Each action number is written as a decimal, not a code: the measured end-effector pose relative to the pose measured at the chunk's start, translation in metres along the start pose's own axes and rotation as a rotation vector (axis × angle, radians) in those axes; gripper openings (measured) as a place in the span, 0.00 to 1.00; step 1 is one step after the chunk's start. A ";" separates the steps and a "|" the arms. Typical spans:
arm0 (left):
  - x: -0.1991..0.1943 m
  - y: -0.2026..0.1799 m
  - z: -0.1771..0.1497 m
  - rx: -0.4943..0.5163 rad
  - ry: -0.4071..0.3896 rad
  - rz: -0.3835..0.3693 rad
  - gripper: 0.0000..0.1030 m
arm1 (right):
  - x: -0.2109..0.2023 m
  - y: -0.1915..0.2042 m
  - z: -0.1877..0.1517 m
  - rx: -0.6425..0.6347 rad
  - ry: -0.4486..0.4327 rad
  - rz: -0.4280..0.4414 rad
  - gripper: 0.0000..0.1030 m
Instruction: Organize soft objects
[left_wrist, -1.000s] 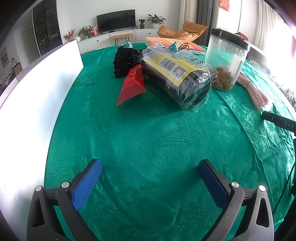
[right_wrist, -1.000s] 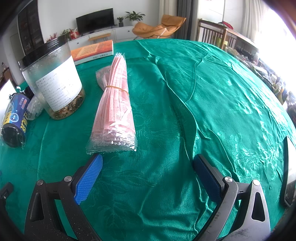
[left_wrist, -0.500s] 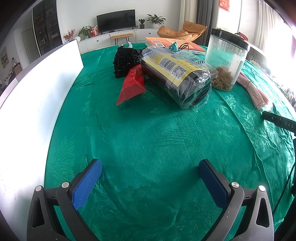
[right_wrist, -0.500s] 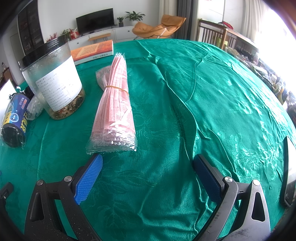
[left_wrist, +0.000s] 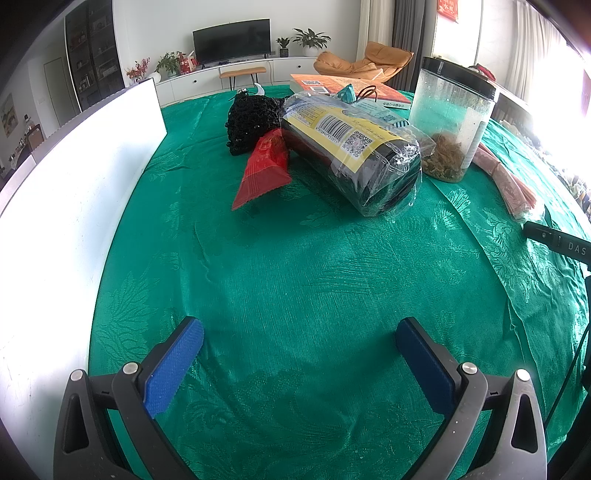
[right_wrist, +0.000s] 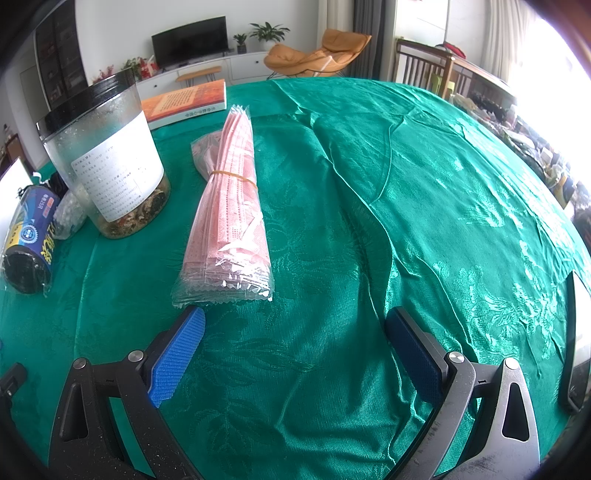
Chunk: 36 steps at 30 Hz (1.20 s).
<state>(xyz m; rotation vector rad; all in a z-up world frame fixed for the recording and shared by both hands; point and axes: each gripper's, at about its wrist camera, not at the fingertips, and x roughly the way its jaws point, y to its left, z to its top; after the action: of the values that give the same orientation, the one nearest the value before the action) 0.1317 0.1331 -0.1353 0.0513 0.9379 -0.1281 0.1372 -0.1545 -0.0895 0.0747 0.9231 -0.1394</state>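
My left gripper is open and empty, low over the green tablecloth. Beyond it lie a black roll of bags in clear wrap, a red packet and a black mesh bundle. My right gripper is open and empty; its left fingertip is just short of the near end of a pink bundle of packets held by a rubber band. The pink bundle also shows in the left wrist view, and the roll in the right wrist view.
A tall clear jar with a black lid stands between the roll and the pink bundle, also in the right wrist view. An orange book lies behind it. A white board borders the left. A phone lies at right.
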 end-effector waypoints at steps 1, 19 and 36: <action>0.000 0.000 0.000 0.000 0.000 0.000 1.00 | 0.000 0.000 0.000 0.000 0.000 0.000 0.97; 0.000 0.000 0.000 -0.001 0.000 -0.001 1.00 | 0.000 0.000 0.000 0.000 0.000 0.000 0.97; 0.064 0.041 0.126 -0.013 0.116 0.023 0.69 | 0.000 0.000 0.000 0.000 0.001 0.000 0.97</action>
<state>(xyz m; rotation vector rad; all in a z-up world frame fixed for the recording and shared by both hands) 0.2757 0.1552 -0.1131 0.0574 1.0539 -0.0985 0.1372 -0.1544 -0.0895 0.0746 0.9238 -0.1395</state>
